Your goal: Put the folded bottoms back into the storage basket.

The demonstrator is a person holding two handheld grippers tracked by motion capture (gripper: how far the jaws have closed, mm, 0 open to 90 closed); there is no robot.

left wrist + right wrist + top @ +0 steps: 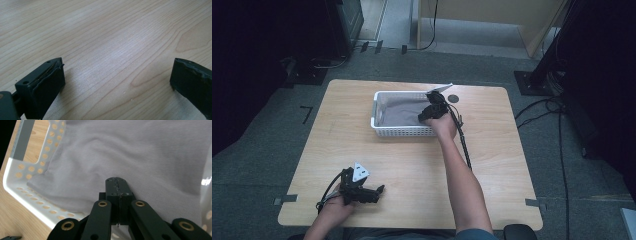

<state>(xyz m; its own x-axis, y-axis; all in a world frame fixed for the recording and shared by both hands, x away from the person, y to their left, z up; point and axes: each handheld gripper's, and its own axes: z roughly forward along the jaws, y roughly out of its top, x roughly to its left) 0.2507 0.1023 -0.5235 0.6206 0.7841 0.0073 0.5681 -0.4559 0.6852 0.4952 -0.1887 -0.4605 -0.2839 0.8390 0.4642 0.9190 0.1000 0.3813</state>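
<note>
One wooden table (412, 155); white basket (399, 131) on it; grey floor.

Dim room, table (412, 160) evenly lit, soft shadows, close views slightly blurred.

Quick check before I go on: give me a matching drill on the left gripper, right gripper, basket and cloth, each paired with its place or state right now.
Things:
1. left gripper
2. right gripper
3. basket
4. cloth

States or places:
A. white, perforated walls, standing on the far half of the table
B. grey, lying inside the basket
C. jaws wide apart, low over bare wood at the near left of the table
D. jaws closed together, reaching into the basket over the cloth

Pairs: 1-C, 2-D, 3-A, 4-B
</note>
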